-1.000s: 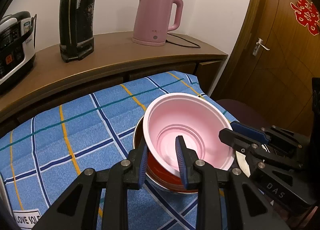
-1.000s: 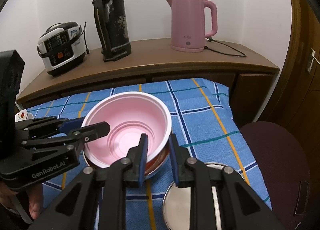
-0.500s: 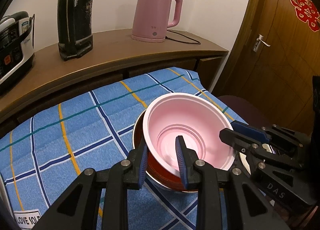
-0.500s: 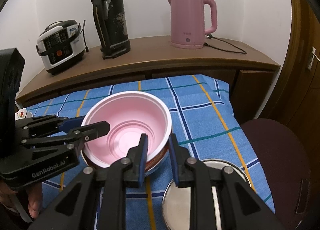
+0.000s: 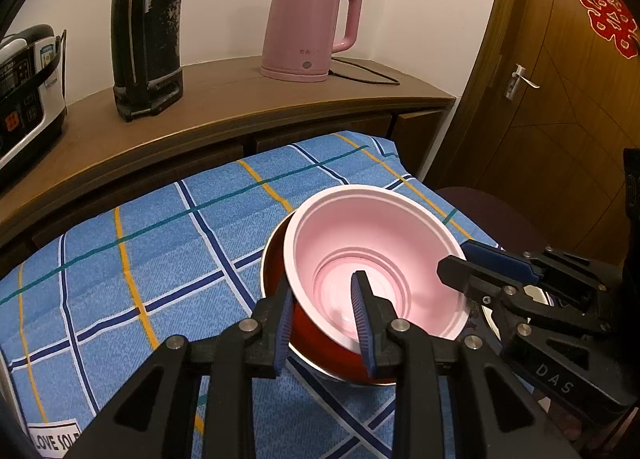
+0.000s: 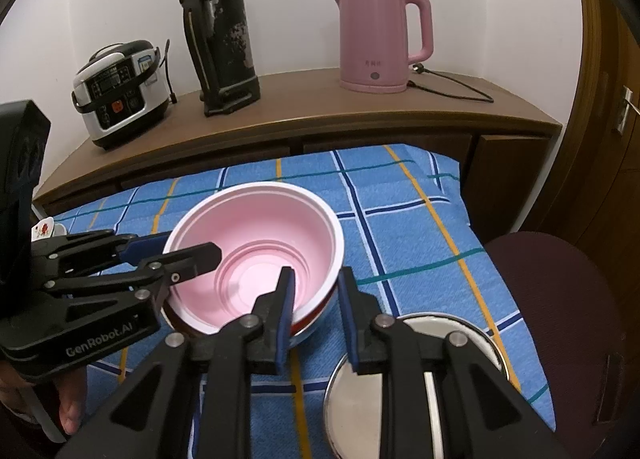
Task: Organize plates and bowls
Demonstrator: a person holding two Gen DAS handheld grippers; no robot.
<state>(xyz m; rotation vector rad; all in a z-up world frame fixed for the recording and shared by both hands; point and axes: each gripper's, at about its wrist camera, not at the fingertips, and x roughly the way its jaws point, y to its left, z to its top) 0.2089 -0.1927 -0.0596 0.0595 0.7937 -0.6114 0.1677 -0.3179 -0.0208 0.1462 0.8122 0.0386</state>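
Pink bowl (image 5: 372,259) shifted right, mouth-up.

Bowl (image 6: 260,259) nested in a second bowl (image 6: 310,325) on the cloth (image 6: 404,235), plate (image 6: 404,391) set just right of them, kettle (image 6: 382,39), flask (image 6: 218,31) and cooker (image 6: 120,93) lined up on the sideboard (image 6: 304,107) behind

Both wrist cameras look forward and down, close over the near edge of the checked blue cloth (image 5: 168,259), toward the wooden sideboard (image 6: 304,107). They share the pink bowl (image 5: 372,251) and the pink kettle (image 6: 380,35); each also sees the other gripper.
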